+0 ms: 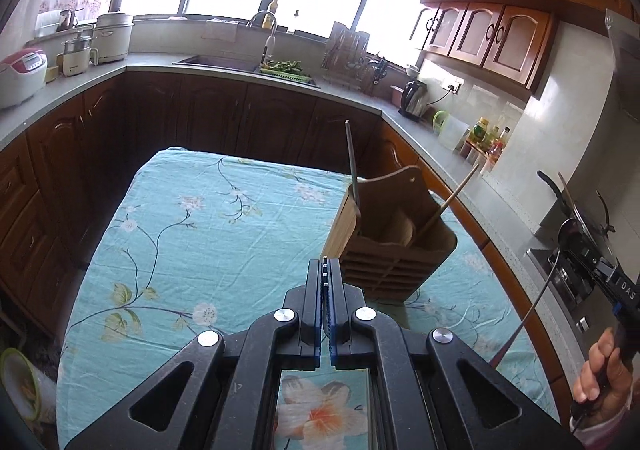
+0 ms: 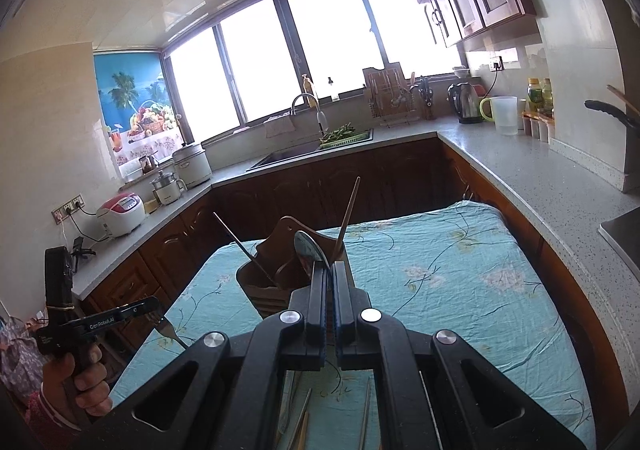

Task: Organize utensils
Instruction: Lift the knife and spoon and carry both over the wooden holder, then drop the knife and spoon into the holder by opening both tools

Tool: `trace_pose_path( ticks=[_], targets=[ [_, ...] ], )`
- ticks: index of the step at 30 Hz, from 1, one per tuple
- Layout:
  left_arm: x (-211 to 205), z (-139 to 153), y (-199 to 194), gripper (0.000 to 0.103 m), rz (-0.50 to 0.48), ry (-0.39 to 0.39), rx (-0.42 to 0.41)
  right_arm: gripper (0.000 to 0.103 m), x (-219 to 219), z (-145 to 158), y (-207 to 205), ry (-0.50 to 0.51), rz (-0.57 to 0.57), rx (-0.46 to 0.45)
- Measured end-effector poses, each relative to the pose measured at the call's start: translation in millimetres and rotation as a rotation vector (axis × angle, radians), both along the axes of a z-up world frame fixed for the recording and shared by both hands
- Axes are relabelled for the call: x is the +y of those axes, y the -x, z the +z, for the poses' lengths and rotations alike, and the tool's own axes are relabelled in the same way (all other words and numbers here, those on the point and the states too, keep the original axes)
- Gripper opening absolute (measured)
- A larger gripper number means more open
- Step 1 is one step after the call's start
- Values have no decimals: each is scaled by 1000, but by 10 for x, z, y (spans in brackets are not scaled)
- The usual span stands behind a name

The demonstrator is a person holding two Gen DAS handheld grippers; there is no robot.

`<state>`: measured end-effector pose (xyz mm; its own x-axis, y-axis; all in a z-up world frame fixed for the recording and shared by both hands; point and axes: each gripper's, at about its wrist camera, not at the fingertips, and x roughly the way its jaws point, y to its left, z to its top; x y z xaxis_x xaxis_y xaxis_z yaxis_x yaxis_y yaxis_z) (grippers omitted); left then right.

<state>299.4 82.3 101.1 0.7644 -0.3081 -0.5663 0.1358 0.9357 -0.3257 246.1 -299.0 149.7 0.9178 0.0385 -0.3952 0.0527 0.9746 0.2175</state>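
Observation:
A wooden utensil holder stands on the teal flowered tablecloth, with a dark chopstick and a wooden chopstick sticking out. My left gripper is shut on a fork, whose tines show only in the right wrist view; it hovers just in front of the holder. My right gripper is shut on a metal spoon, bowl up, just before the holder. In the left wrist view the spoon is raised at the far right.
Several loose chopsticks lie on the cloth under my right gripper. Grey counters with wooden cabinets surround the table: a sink, a rice cooker, a kettle, bottles and a stove.

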Motion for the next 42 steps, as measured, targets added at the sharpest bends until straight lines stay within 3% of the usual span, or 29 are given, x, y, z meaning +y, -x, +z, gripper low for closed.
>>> trace_pose_path(
  ticks=[9, 14, 20, 26, 34, 42],
  targets=[
    [-13, 597, -256, 0, 32, -8, -137, 2, 27, 247, -439, 56, -28, -84],
    [-71, 691, -529, 0, 76, -39, -180, 3, 59, 327, -790, 87, -31, -115],
    [-291, 426, -852, 0, 91, -95, -157, 3, 135, 256, -1127, 137, -52, -146],
    [-637, 136, -1064, 0, 78, -178, -121, 2, 233, -133, -1295, 188, -69, -122],
    [-878, -58, -1356, 1, 20, -223, -61, 3, 272, -591, -1320, 160, -63, -55],
    [-946, -110, -1496, 3, -49, -244, -9, 2, 234, -734, -1344, 132, -24, 30]
  ],
)
